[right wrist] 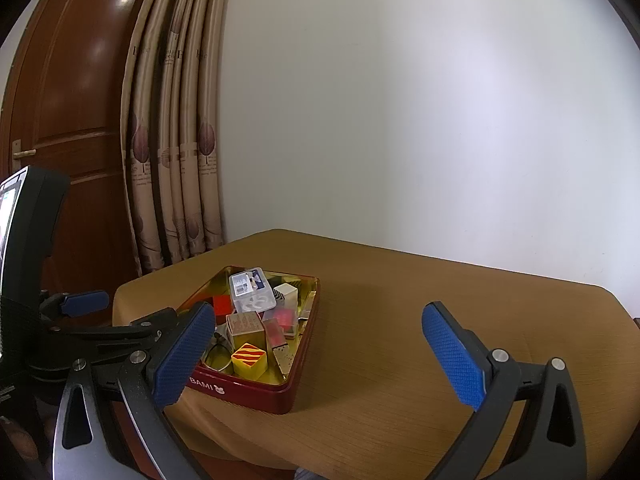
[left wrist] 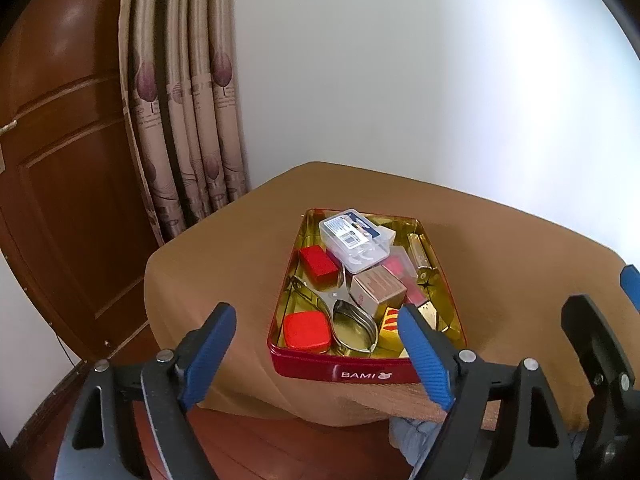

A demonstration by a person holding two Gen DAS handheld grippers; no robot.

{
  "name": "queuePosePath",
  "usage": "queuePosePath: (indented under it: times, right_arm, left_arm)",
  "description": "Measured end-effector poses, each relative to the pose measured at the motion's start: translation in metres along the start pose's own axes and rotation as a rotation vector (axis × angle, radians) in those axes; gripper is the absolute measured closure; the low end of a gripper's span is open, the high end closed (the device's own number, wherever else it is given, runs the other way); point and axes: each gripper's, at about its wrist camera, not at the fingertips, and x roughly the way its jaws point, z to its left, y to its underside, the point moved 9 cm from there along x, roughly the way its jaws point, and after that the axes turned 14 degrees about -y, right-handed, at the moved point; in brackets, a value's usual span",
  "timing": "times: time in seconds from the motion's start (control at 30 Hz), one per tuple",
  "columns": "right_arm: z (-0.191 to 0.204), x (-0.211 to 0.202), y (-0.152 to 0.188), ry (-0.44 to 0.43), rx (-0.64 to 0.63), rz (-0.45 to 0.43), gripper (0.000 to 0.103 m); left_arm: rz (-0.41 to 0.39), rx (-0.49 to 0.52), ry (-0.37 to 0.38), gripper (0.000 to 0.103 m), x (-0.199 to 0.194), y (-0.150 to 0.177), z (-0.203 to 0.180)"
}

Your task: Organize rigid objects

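**Both grippers held wide apart before a filled red tin**

In the left wrist view, the left gripper (left wrist: 316,344) is seen with its blue-padded fingers spread wide and nothing between them, held back from the near edge of the table (left wrist: 208,264). A red tin (left wrist: 340,372) marked BAMI stands on the brown cloth near that edge, and the small rigid objects are all gathered inside it. A clear plastic case (left wrist: 354,240) is piled on top at the far end, a red box (left wrist: 318,263) lies at the left, a cardboard box (left wrist: 378,290) is tilted in the middle, and a rounded red tin (left wrist: 306,330) sits in the near left corner beside a metal leaf-shaped piece (left wrist: 354,328). A gold bar-shaped item (left wrist: 420,258) is laid along the right wall. Part of the right gripper is glimpsed at the right edge of the frame.

In the right wrist view, the right gripper (right wrist: 316,352) is likewise shown spread open and empty, set to the right of the tin. A yellow cube with red stripes (right wrist: 249,358) is seen in the near corner of the tin. The cloth around the tin is bare, so no loose object is shown outside it.

This scene would suit either a tin waiting to be unpacked and sorted or one just filled. If anything is to be gripped, the topmost case is judged easiest to reach; the stacked, tilted pieces are best approached from above with the fingers across flat opposite faces, so that neighbours are not dislodged.
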Motion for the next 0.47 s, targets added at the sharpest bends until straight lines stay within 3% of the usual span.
queuePosePath:
  times: [0.47]
  right_arm:
    - [0.0009,-0.0010,0.0000,-0.005,0.007,-0.003,0.000]
  left_arm:
    - [-0.014,0.009,-0.028,0.017,0.0003,-0.0008,0.0006]
